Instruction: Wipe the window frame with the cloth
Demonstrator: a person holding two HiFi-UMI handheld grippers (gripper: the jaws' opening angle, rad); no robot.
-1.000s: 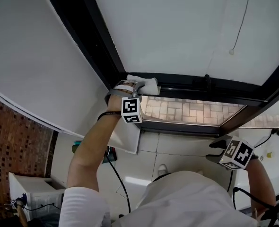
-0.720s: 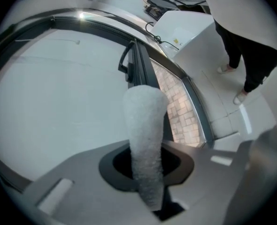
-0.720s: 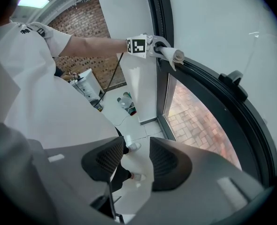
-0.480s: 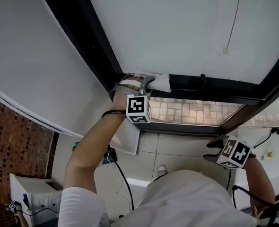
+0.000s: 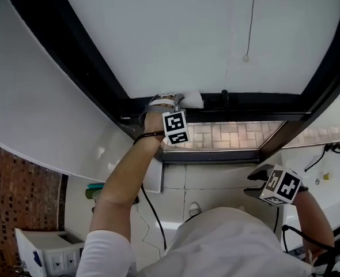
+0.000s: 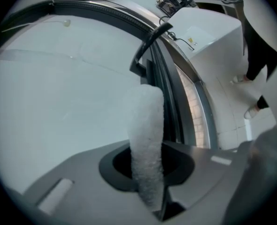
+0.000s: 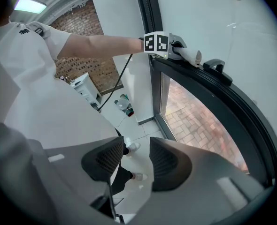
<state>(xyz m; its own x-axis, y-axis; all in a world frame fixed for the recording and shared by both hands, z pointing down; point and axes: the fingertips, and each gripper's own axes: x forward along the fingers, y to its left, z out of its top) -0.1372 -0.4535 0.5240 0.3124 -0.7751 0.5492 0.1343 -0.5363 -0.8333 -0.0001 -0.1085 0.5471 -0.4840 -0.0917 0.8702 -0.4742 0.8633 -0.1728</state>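
Observation:
My left gripper [image 5: 184, 101] is shut on a white cloth [image 5: 193, 100] and presses it against the black window frame [image 5: 256, 101] at the lower edge of the frosted pane. In the left gripper view the cloth [image 6: 145, 139] stands up between the jaws beside the frame [image 6: 164, 78] and its black handle [image 6: 150, 41]. From the right gripper view the left gripper [image 7: 183, 50] shows far up on the frame [image 7: 223, 102]. My right gripper [image 5: 256, 180] hangs low at the right, open and holding nothing [image 7: 131, 161].
A window handle [image 5: 225, 97] sits on the frame just right of the cloth. A cord with a bead [image 5: 246, 57] hangs over the pane. Below are a tiled floor, a white appliance [image 5: 49, 255], cables and a brick wall [image 5: 20, 183].
My left gripper has slid the cloth rightward along the frame toward the handle. The right gripper has stayed low at the right.

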